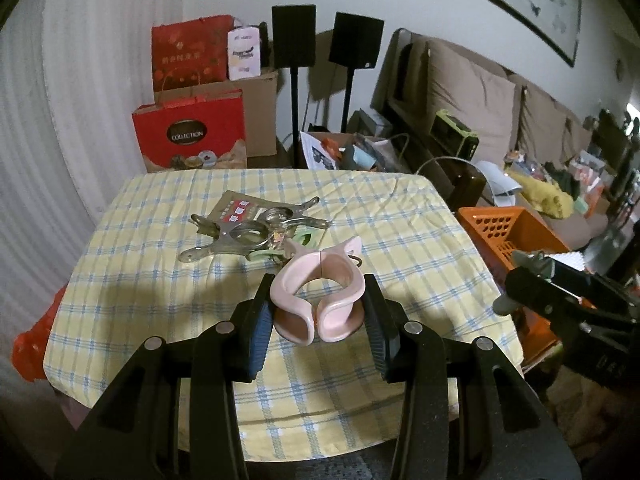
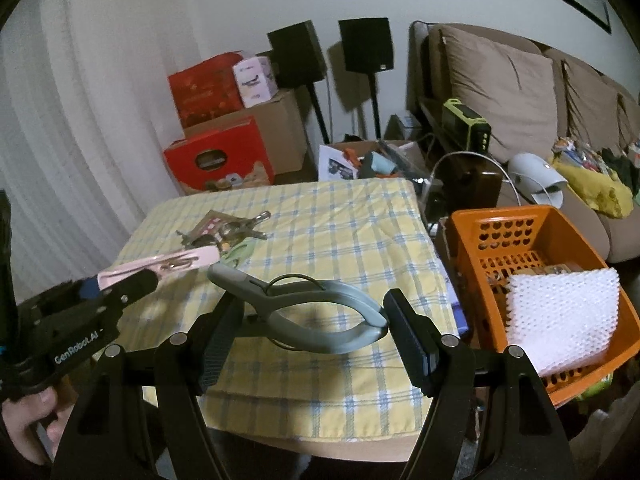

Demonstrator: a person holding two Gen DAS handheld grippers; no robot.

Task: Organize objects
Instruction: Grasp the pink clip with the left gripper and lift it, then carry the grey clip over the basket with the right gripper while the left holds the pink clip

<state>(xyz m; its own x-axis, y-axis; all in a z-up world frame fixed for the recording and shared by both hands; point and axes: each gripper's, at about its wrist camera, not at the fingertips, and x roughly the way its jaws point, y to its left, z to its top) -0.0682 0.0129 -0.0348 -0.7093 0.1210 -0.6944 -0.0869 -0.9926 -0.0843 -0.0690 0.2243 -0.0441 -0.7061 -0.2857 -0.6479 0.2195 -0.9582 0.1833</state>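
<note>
Left gripper [image 1: 318, 320] jaws clamping pink clip [image 1: 318, 300], right gripper [image 2: 306, 334] jaws clamping grey clip [image 2: 298, 312], "COLLECTION" on red bag [image 1: 188, 136]

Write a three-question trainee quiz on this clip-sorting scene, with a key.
1. True or false: the left gripper holds a pink clip.
2. The clip in the right gripper is: A green, B grey, C red.
3. Fill in: the orange basket stands to the ____ of the table in the right wrist view.

Key: 1 true; 2 B, the grey clip; 3 right.
</note>
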